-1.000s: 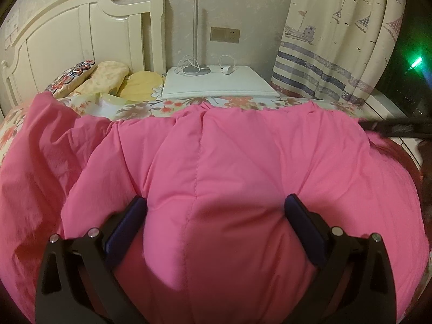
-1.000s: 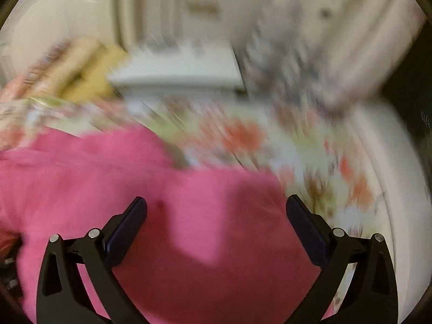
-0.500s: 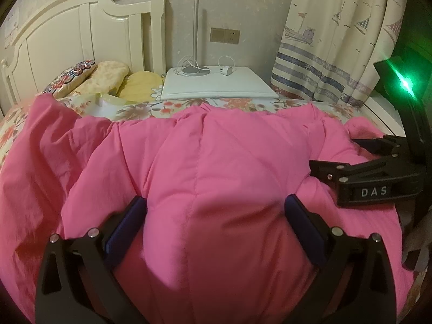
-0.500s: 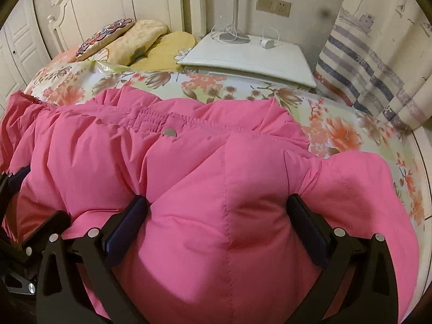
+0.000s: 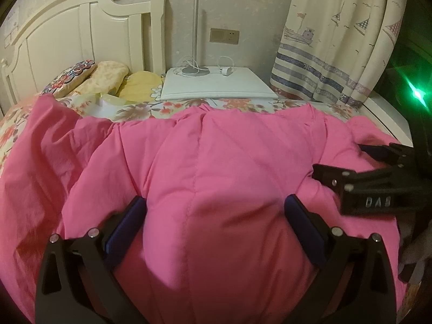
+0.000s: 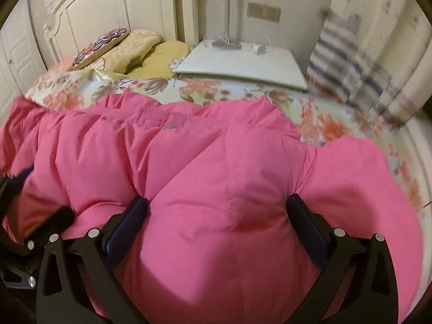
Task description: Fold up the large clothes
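A large pink padded jacket lies spread on the floral bed; it also fills the right wrist view. My left gripper has its jaws wide apart with a thick bulge of the jacket between them. My right gripper stands the same way, jaws wide around a puffed fold near the jacket's right side. The right gripper also shows at the right edge of the left wrist view. The left gripper shows at the left edge of the right wrist view. A snap button sits near the jacket's far hem.
Floral bedsheet is bare beyond the jacket. Pillows lie by the white headboard. A white nightstand with a lamp base and charger stands behind the bed. A sailboat curtain hangs at right.
My right gripper swung in over the jacket and pushed into its right part, then shifted slightly. The left gripper has stayed in place on the jacket.
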